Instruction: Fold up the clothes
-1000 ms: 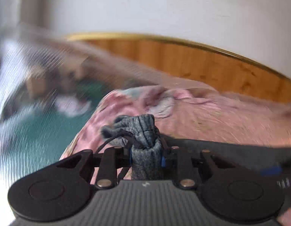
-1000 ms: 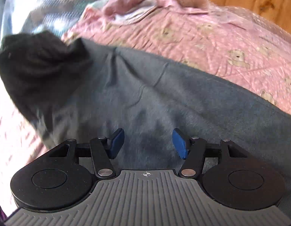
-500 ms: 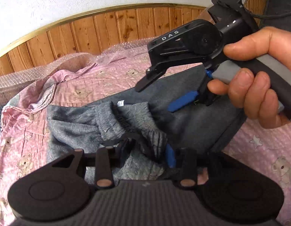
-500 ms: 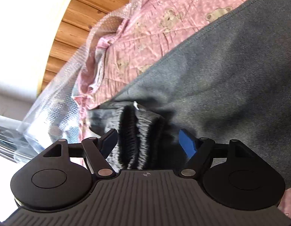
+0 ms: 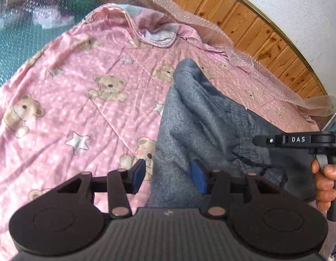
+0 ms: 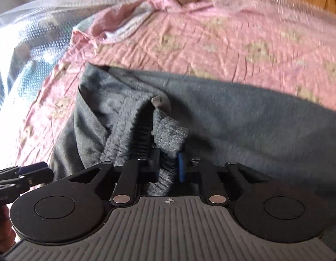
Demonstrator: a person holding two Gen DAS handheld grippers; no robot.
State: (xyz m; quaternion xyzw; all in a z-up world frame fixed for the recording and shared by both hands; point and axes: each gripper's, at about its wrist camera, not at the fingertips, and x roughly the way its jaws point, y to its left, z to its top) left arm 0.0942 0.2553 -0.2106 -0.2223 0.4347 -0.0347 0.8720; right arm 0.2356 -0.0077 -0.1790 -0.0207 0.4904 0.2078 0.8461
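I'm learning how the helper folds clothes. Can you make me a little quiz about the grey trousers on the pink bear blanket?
1. True or false: the right gripper pinches a bunched bit of the grey trousers.
2. What lies under the trousers? A) a bare wooden floor B) a pink blanket with bears and stars C) a green towel
3. Fill in: the left gripper has its jaws apart and opening, and its blue pads press on ____.

Key: 1 true; 2 B; 3 nothing, though the trousers' edge lies between them.
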